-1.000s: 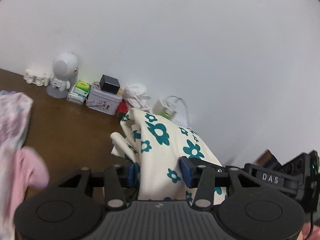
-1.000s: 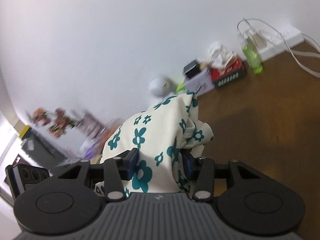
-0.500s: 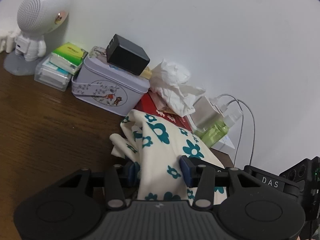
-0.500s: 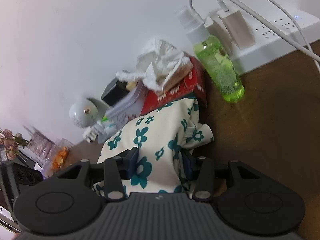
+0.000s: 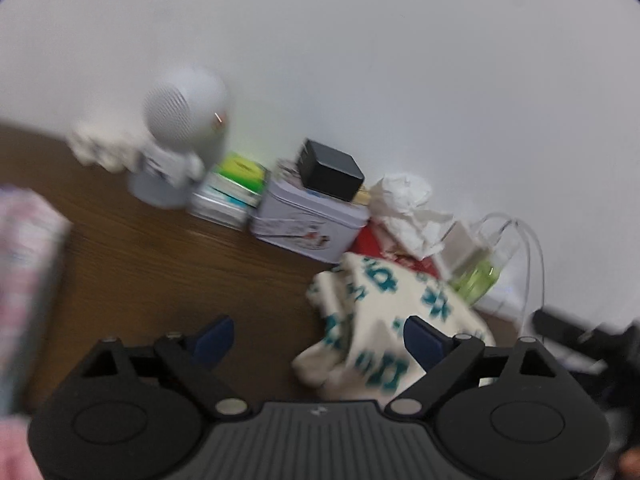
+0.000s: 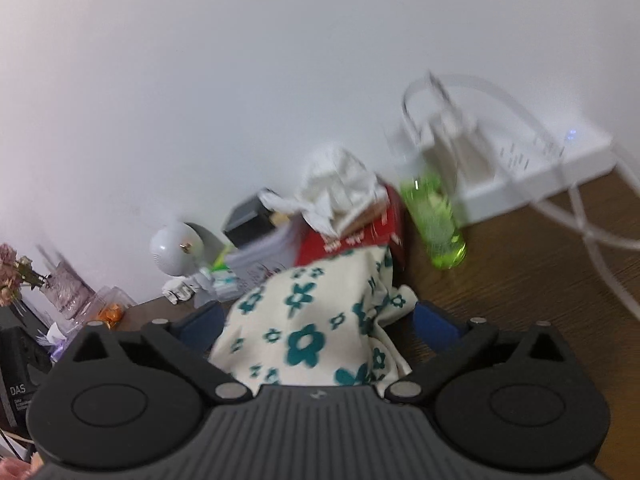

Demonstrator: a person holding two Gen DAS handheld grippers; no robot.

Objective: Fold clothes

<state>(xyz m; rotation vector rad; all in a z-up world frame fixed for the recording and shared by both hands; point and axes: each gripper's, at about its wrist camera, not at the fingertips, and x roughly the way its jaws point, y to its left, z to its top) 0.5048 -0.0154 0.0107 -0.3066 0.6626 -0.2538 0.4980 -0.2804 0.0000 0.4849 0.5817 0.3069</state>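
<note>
Evidently let go of the flowered garment (image 6: 316, 320) at the far end of the surface (image 5: 160, 272), up against the clutter along the wall. Left gripper (image 5: 318, 336) caught spreading, its blue fingers (image 5: 212, 338) wide apart and pressing on nothing; cloth lay low and to the right between them, the right-hand pad just beside it, whether touching could not be told through the blur. Right gripper (image 6: 316, 322) likewise opening, cloth heaped between the fingers (image 6: 434, 326) but clear of both pads. Probably carried over there so the folded edge could be laid down flat and freed by both hands at once (a judgement from how it lay, not a thing seen).

Rested close to the red tissue box (image 6: 352, 236), with the green spray bottle (image 6: 436, 224) and the white power strip (image 6: 540, 168) just beyond on the right, and the pale tin (image 5: 308, 228) with a black block on top to the left. Pink-striped cloth (image 5: 24, 280) sat well apart at the left edge.

Compared with half a second before: both pairs of fingers then pinched the fabric tight and held it raised; now parted, the fabric slumped lower and crumpled. Round white speaker figure (image 5: 180, 148) back nearer the middle of the left view, everything smeared by motion
</note>
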